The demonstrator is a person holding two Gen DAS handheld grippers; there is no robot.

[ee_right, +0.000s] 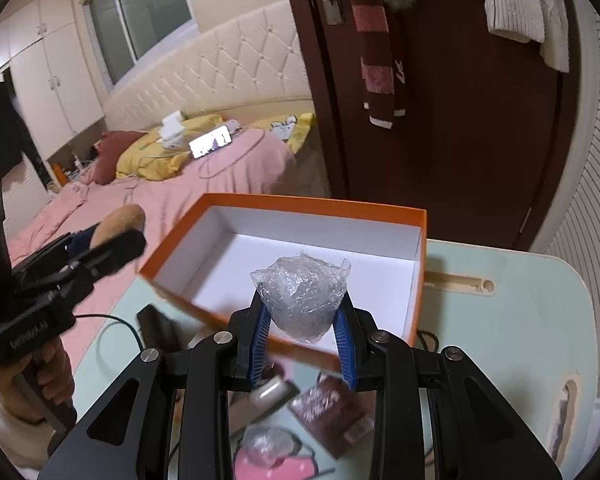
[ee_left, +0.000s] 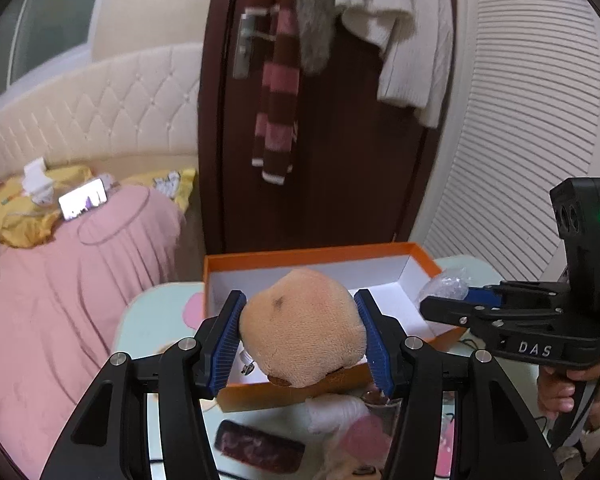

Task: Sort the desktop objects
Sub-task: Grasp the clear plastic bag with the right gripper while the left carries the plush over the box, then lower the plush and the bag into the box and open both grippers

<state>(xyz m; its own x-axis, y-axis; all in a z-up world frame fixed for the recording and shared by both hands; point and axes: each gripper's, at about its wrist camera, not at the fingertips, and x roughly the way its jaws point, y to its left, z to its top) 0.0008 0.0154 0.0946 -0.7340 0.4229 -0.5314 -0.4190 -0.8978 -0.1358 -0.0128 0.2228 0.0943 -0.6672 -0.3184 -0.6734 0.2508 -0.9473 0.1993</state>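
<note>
The left gripper (ee_left: 302,336) grips a plush toy (ee_left: 304,326) above the orange box (ee_right: 418,280); the right gripper (ee_right: 303,338) clamps a plastic wad (ee_right: 302,298) over it; the box seems nearly empty; several items (ee_right: 332,408) remain on the table (ee_right: 520,320)

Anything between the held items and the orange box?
Nothing visible. The plush toy in the left gripper and the plastic-wrap ball in the right gripper hang above the open orange box.
</note>
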